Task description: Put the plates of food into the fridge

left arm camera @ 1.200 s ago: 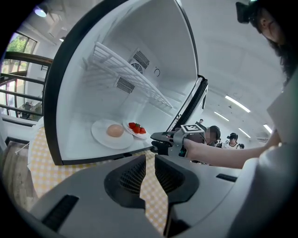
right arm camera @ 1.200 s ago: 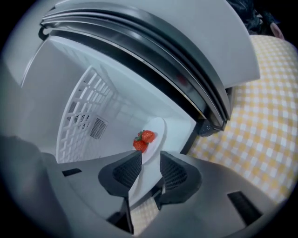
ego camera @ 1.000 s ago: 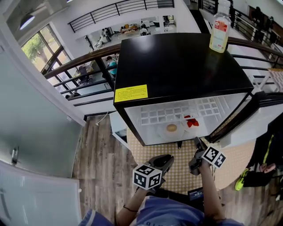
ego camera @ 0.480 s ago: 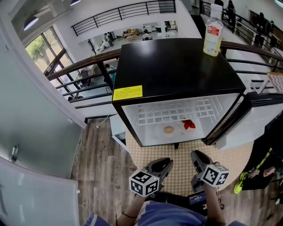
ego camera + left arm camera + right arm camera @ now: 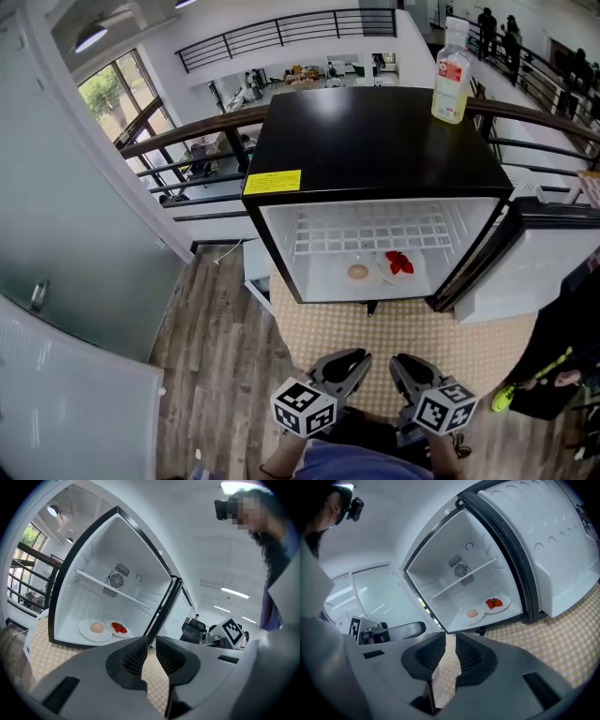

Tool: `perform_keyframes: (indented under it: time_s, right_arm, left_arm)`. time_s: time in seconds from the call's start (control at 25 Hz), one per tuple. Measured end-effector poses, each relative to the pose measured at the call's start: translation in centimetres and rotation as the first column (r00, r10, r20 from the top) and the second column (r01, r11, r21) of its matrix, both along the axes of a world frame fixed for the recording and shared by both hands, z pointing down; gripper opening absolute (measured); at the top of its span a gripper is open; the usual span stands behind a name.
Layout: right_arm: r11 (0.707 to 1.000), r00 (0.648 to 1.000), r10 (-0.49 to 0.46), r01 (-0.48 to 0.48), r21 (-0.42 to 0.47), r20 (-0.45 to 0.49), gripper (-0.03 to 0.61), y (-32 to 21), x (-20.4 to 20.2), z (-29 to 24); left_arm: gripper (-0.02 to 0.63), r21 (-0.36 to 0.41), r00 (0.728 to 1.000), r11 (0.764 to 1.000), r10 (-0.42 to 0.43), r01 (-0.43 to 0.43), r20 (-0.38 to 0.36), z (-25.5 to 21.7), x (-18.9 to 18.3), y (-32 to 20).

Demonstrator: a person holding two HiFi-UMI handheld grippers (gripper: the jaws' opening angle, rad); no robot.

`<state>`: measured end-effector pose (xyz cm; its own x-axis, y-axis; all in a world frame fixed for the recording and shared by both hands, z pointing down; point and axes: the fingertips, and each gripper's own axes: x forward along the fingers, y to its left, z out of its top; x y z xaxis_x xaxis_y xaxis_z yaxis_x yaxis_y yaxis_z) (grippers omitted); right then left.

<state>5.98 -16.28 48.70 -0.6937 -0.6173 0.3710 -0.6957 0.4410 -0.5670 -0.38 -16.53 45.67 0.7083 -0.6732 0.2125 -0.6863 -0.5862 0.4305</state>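
The black fridge (image 5: 375, 141) stands with its door (image 5: 544, 262) swung open to the right. On its floor lie two white plates: one with a pale round bun (image 5: 357, 273) (image 5: 96, 629) (image 5: 472, 614), and beside it one with red strawberries (image 5: 400, 264) (image 5: 119, 628) (image 5: 496, 604). My left gripper (image 5: 356, 360) (image 5: 151, 641) hangs well in front of the fridge, its jaws a narrow gap apart and empty. My right gripper (image 5: 398, 362) (image 5: 451, 639) is beside it; its jaws have just been closing and hold nothing, with a gap still showing.
A clear bottle (image 5: 451, 75) of yellow liquid stands on the fridge top. A checkered mat (image 5: 394, 328) lies under the fridge front, on wood flooring (image 5: 216, 328). A railing (image 5: 187, 131) runs behind. Someone's foot in a yellow shoe (image 5: 511, 394) is at the right.
Both grippers have drawn back from the fridge opening toward me and sit lower in the head view. The right gripper has rolled and its jaws have narrowed. Both plates stay inside.
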Motion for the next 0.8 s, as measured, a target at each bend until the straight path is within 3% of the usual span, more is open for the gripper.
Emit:
perform_keyframes:
  time_s: [0.32, 0.56, 0.8]
  right_arm:
    - [0.994, 0.992, -0.106, 0.108, 0.027, -0.063, 0.069, 2.9, -0.5, 1.1]
    - [0.994, 0.994, -0.105, 0.105, 0.034, -0.007, 0.058, 3.4, -1.9, 0.6]
    - [0.992, 0.994, -0.104, 0.106, 0.070, -0.036, 0.052, 4.9, -2.6, 0.1]
  left_arm:
    - [0.060, -0.029, 0.998, 0.997, -0.064, 0.065, 0.015, 0.9, -0.2, 4.3]
    - [0.060, -0.028, 0.997, 0.997, -0.069, 0.070, 0.026, 0.8, -0.2, 5.6]
    - [0.060, 0.008, 0.995, 0.997, -0.081, 0.081, 0.050, -0.3, -1.9, 7.6]
